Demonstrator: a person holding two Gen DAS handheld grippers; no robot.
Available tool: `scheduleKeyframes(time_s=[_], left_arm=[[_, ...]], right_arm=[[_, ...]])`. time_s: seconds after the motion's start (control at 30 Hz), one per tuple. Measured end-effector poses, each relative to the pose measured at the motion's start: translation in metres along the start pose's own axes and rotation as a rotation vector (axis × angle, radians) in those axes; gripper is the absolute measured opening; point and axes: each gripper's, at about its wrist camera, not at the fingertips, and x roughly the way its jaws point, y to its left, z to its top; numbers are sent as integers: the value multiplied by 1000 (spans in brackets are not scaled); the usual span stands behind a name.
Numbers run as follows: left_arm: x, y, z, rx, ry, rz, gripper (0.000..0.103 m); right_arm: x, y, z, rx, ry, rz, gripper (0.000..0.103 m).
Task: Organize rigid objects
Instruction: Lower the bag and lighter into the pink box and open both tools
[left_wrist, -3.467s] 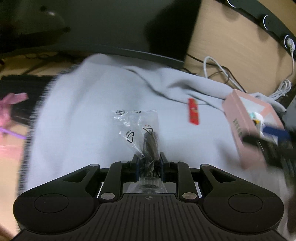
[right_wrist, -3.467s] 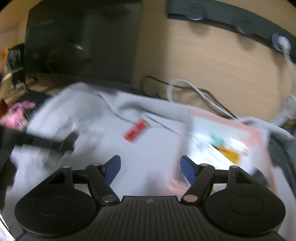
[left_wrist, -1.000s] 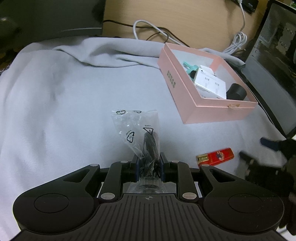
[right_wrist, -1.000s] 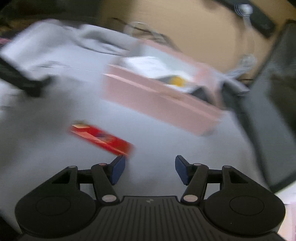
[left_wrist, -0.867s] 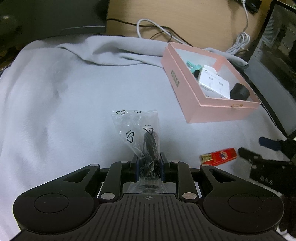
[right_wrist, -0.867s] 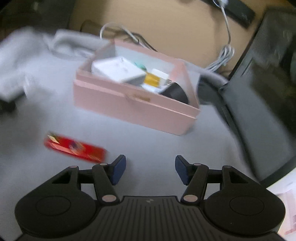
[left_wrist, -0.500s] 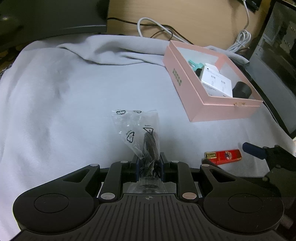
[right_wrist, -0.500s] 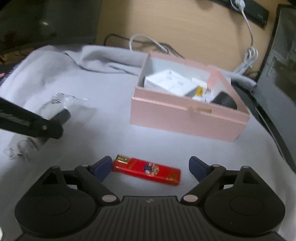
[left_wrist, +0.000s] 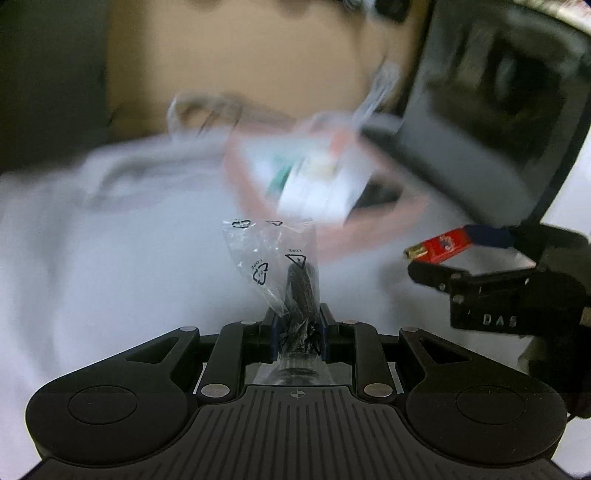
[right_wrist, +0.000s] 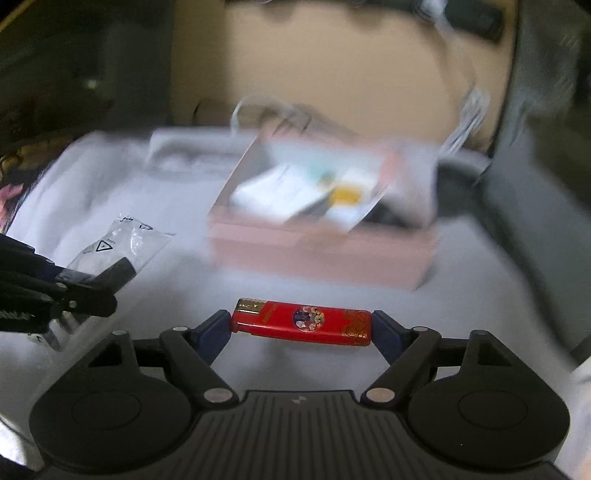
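My right gripper is shut lengthwise on a red lighter and holds it above the grey cloth. The lighter also shows in the left wrist view, lifted, between the right gripper's fingers. My left gripper is shut on a clear plastic bag with a dark object inside; the bag also shows at left in the right wrist view. The open pink box with several small items lies ahead, blurred; it also shows in the left wrist view.
A dark monitor or case stands at the right beside the box. White cables lie behind the box on the wooden desk. A dark object stands at the back left.
My right gripper has closed on the red lighter and lifted it off the cloth. Both views have moved toward the pink box, blurring it. The left gripper still holds the bag.
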Motion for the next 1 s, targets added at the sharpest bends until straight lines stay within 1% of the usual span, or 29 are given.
scheduleKeyframes(time_s=[0.07,0.13,0.23,0.3,0.37,0.4,0.43,0.47,0.5,0.57,0.63,0.67,0.73,0.8,0.9,1.0], left_arm=[[-1,-8,32,19,-81,-24,23],[4,-16,66,39,-141,-41,23],[15,-27,120,95,-207,-73,24],[22,-31,152,101,-249,-92,25],[38,-30,176,63,-265,-111,29],[52,-29,183,56,-250,-104,31],[69,-29,187,55,-216,-82,31],[86,-30,187,53,-188,-49,31],[99,-30,183,54,-175,-10,31],[107,-28,173,31,-196,14,31],[105,-19,161,-29,-224,18,31],[102,-14,155,-59,-232,35,31],[93,-6,139,-115,-230,100,31],[80,-3,115,-139,-234,154,31],[55,1,65,-175,-233,256,31],[34,2,8,-213,-200,305,31]], right_arm=[[-15,-16,17,-14,-80,-32,82],[-25,-29,35,-37,-161,-57,82],[-25,-44,65,-75,-257,-85,82],[-20,-50,83,-121,-315,-91,82],[-9,-54,100,-156,-351,-94,83],[1,-56,109,-161,-349,-76,84],[11,-59,116,-162,-325,-51,88],[25,-61,122,-161,-281,-22,89],[36,-63,124,-147,-246,-10,89],[51,-69,120,-107,-197,-15,89],[53,-78,105,-68,-187,3,89],[53,-81,97,-55,-180,11,89],[50,-85,79,-42,-155,17,89],[45,-85,59,-27,-125,12,89],[35,-91,30,23,-90,0,89],[21,-92,6,88,-52,-9,89]])
